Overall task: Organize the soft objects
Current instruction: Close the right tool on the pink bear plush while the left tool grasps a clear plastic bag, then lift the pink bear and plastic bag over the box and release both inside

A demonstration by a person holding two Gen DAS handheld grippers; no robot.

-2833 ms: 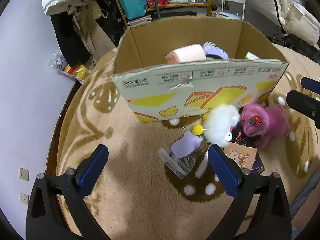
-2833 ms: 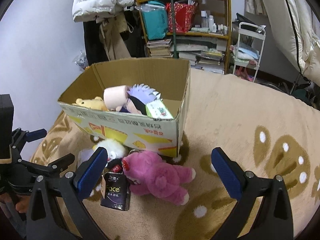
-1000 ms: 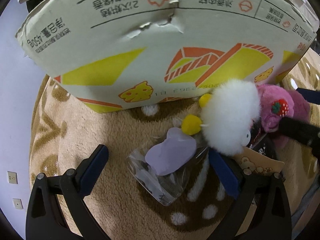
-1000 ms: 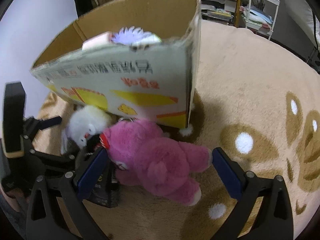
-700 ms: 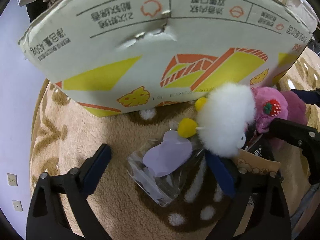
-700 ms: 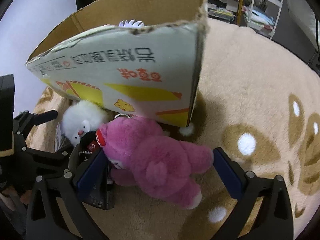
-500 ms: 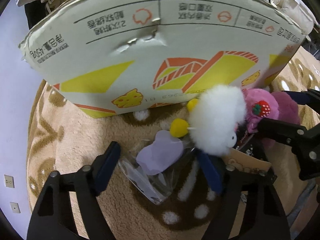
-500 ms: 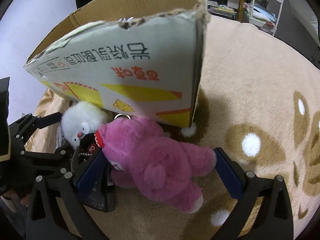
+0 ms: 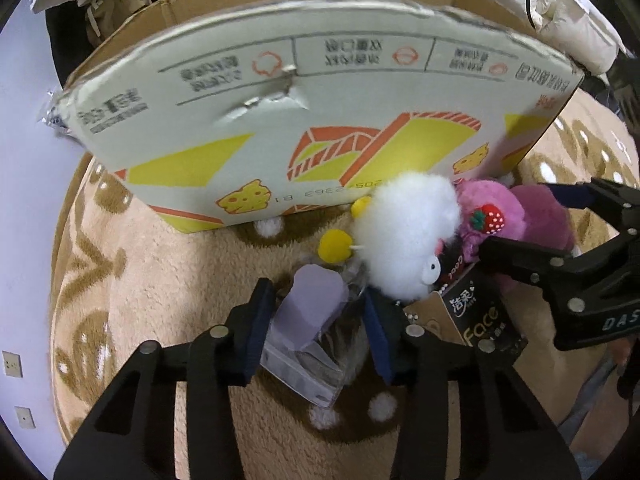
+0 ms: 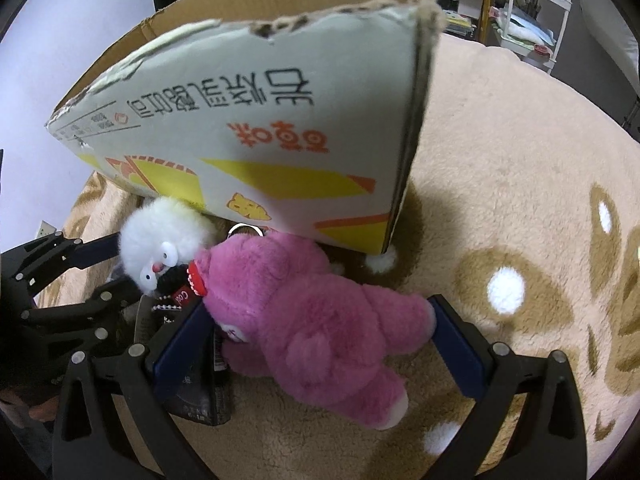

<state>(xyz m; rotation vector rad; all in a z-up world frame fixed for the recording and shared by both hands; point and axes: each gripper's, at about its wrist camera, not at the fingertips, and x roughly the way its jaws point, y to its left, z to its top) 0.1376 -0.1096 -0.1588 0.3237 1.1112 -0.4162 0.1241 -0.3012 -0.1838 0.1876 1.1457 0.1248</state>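
Left gripper point(image 9: 318, 322) fingers closing round bagged lilac toy point(image 9: 312, 312).

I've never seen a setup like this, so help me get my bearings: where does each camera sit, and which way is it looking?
Left wrist view: sits on the left claw, looking steeply down at a bagged purple toy between its closing fingers; the right claw shows alongside.
Right wrist view: sits on the right claw, looking down at the pink bear between its open fingers; the left claw shows.
Shared: cardboard box, white fluffy toy, pink bear, beige rug.
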